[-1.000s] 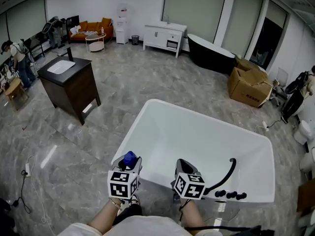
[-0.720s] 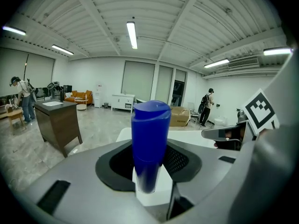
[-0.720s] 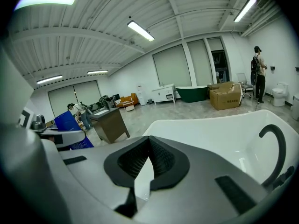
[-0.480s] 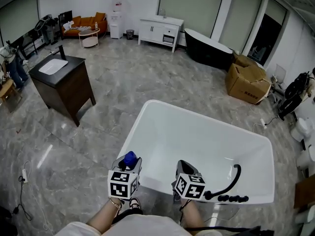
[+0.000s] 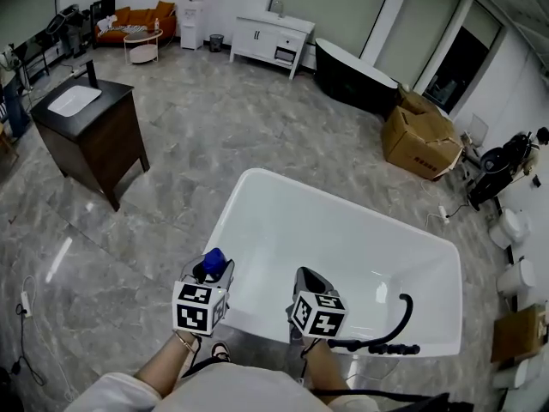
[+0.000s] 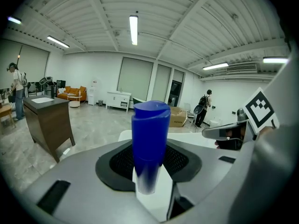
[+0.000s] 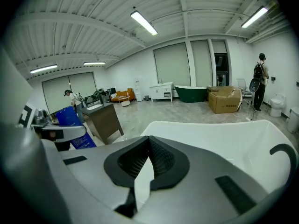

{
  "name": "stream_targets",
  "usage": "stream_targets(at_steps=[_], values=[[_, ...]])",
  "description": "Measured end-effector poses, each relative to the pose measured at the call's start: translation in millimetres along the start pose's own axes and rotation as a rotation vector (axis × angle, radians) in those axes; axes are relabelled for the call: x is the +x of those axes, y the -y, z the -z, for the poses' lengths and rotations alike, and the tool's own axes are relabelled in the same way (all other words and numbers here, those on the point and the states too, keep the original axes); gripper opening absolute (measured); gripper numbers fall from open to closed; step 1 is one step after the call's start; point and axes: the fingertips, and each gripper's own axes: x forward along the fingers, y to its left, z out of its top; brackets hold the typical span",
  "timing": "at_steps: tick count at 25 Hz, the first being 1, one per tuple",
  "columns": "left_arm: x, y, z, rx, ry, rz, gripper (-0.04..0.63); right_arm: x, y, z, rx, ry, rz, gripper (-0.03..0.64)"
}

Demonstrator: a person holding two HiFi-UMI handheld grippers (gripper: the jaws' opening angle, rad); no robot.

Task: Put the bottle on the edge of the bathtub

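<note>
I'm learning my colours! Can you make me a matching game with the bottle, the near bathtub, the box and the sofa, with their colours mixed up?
Things:
1. bottle
2. near bathtub
3. box
4. sofa

Colours:
A. white
B. orange
C. blue
D. brown

Pairs: 1-C, 2-A, 3-D, 4-B

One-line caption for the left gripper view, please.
Left tool clamped on the blue bottle, white bathtub beyond it.
</note>
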Motion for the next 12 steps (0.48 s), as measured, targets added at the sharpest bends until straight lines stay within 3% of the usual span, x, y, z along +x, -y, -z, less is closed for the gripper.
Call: stream_targets(at_steps=[12], values=[[2.6,14.8,8.0,-0.034,-0.015,-0.002,0.164,16.1,1.1,6.3,0.023,-0.036,-0.071,0.026]])
